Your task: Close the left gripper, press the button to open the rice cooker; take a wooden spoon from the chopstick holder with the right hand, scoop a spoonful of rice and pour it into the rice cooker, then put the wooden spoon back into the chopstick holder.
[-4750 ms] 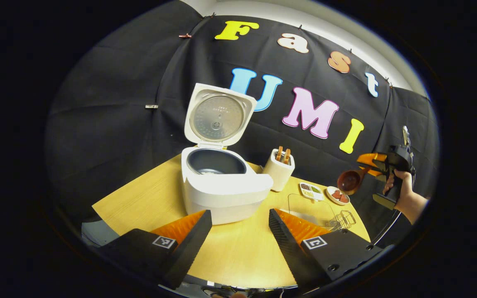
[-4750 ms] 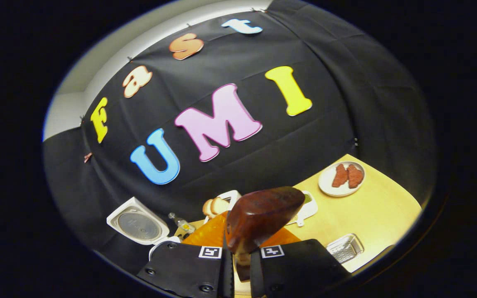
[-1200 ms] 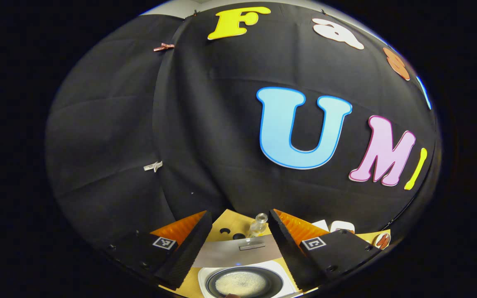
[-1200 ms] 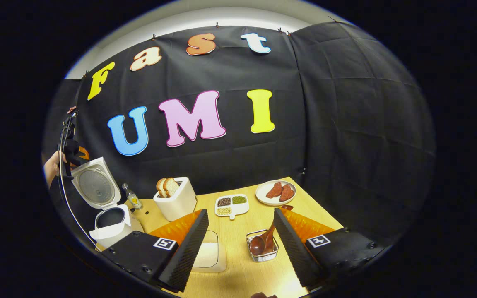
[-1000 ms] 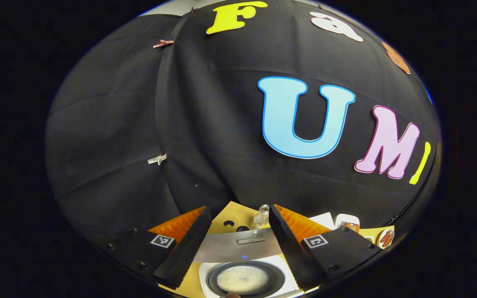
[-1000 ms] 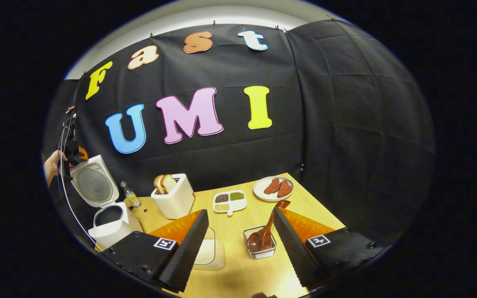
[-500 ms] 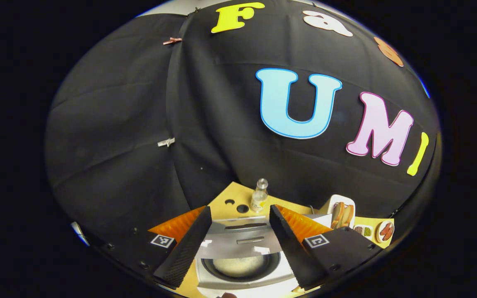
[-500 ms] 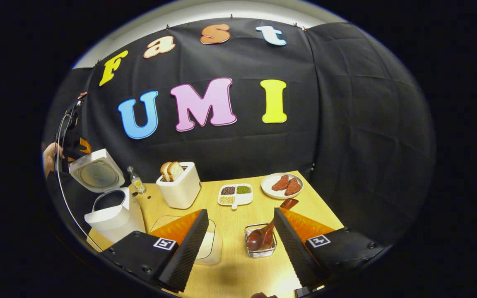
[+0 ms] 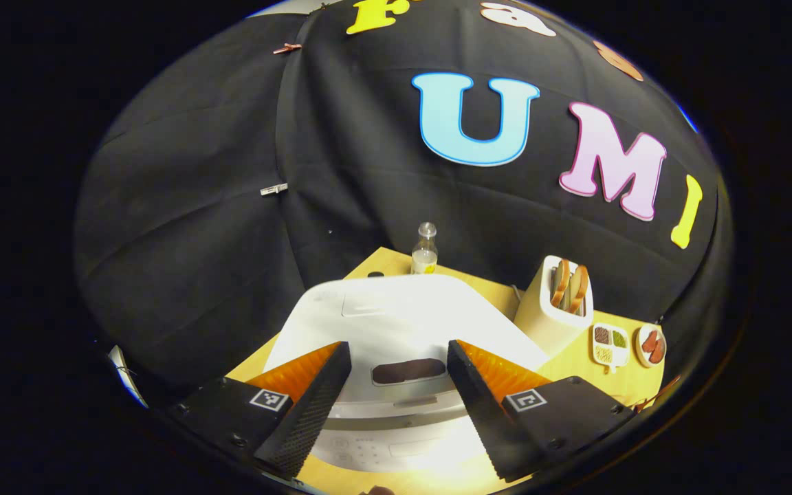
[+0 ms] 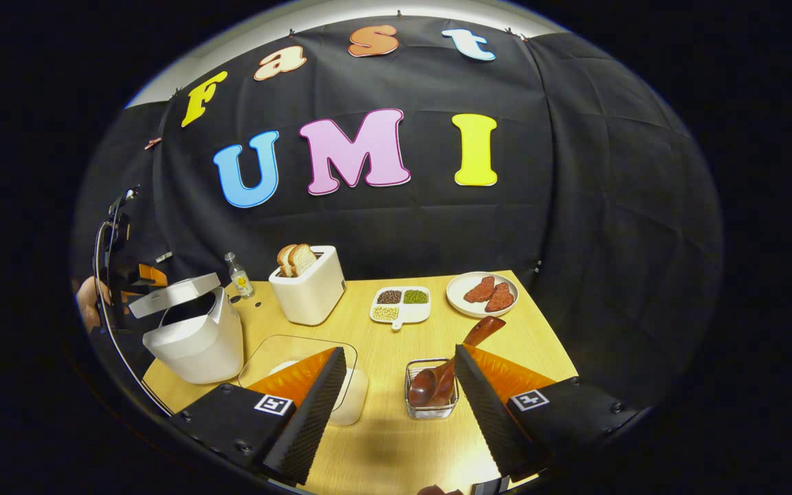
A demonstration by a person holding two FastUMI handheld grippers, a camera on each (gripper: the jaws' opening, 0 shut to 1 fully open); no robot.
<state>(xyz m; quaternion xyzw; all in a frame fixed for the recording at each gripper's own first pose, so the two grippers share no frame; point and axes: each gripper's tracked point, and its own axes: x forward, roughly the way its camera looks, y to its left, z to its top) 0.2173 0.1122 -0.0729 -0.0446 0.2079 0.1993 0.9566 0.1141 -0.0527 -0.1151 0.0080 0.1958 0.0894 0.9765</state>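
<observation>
Rice cooker (image 10: pixel 193 337), white, stands at the table's (image 10: pixel 396 440) left edge with its lid (image 10: pixel 174 294) lowered to a narrow gap over the pot; half a second ago the lid stood upright and open. In the left gripper view the lid's white top (image 9: pixel 403 323) now covers the pot, where before the grey pot with rice in it was in sight.

Wooden spoon (image 10: pixel 447 375) leans in the clear chopstick holder (image 10: pixel 430 392) near the table's front edge, bowl down, handle tilted up to the right, as it was a moment ago; earlier it was gripped by the right gripper.

Left gripper (image 9: pixel 396 405) hangs over the lid, tilted downward, jaws wide apart and empty. In the right gripper view it sits just left of the cooker with a hand (image 10: pixel 88 302) behind it.

Right gripper (image 10: pixel 399 412) hovers above the front edge, jaws wide and empty, the chopstick holder between the fingers.

A clear rice container (image 10: pixel 300 364) sits beside the cooker. Toward the back edge stand a small bottle (image 10: pixel 238 275), a toaster (image 10: pixel 310 289) with bread, a divided dish (image 10: pixel 401 304) and a plate (image 10: pixel 482 294).
</observation>
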